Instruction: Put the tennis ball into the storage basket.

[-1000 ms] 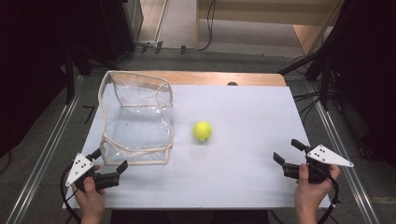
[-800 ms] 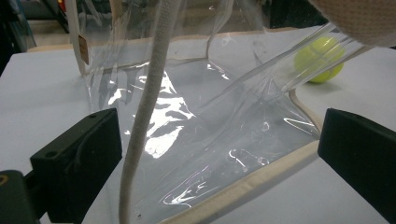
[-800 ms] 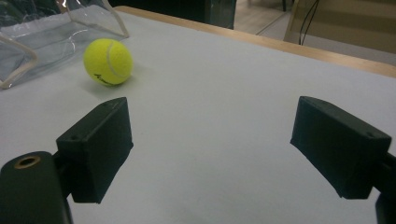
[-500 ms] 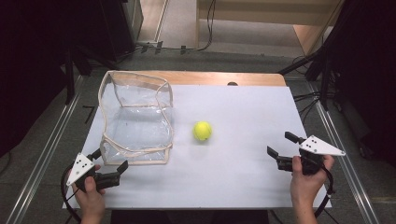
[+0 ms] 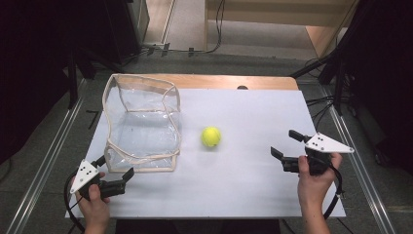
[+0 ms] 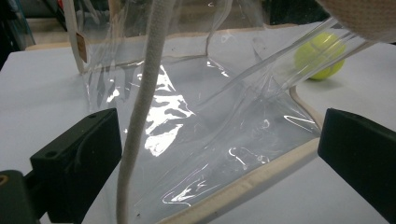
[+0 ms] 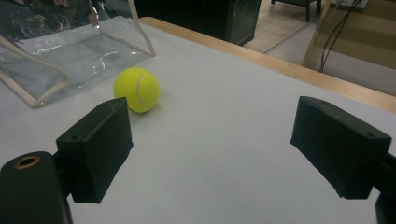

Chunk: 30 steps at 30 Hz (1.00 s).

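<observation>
One tennis ball (image 5: 211, 136); one clear plastic bag with beige trim (image 5: 141, 122); one white table (image 5: 253, 185); two handheld grippers: left gripper (image 5: 116, 177), right gripper (image 5: 286, 145), each held by one hand

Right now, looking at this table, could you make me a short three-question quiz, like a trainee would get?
1. True or false: the tennis ball lies inside the clear bag.
2. Which gripper has its jaws nearest the bag's bottom edge? A) left gripper B) right gripper
3. Fill in: both grippers' jaws stand ____ with nothing between them.

Key:
1. False. The ball rests on the white table, beside the bag and apart from it.
2. A. In the left gripper view the bag's cream trim runs just ahead of its jaws.
3. Open. The right gripper view shows the ball ahead, not gripped.
</observation>
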Tool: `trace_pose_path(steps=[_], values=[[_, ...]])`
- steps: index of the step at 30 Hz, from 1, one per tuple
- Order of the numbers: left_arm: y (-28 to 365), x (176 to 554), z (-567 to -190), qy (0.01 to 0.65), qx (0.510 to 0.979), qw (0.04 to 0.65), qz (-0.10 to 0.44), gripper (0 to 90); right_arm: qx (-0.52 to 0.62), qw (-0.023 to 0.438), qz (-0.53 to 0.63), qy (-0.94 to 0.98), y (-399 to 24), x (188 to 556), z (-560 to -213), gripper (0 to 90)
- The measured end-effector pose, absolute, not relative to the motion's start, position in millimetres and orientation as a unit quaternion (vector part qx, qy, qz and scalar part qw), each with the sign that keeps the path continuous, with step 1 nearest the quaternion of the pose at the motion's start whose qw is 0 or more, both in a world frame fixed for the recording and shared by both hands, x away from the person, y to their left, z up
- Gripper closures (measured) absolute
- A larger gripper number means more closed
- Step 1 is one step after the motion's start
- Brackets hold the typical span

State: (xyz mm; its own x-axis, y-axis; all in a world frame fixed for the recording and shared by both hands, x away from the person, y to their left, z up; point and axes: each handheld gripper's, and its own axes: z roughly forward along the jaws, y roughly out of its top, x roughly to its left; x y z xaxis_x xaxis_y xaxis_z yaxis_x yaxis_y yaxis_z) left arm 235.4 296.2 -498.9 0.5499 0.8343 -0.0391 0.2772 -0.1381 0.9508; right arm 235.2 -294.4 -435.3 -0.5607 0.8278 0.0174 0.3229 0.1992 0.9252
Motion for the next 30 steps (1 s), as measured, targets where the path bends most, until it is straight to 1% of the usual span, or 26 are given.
trace_pose_path(steps=[10,30], values=[[295.7,235.8,-499.0,0.392,0.71,0.522,0.264,0.0,0.376,0.243,0.492,0.746,-282.2,245.7,-427.5,10.7],[293.6,236.8,-499.3,0.392,0.716,0.513,0.264,0.0,0.356,0.223,0.488,0.765,-267.4,261.6,-422.7,10.7]])
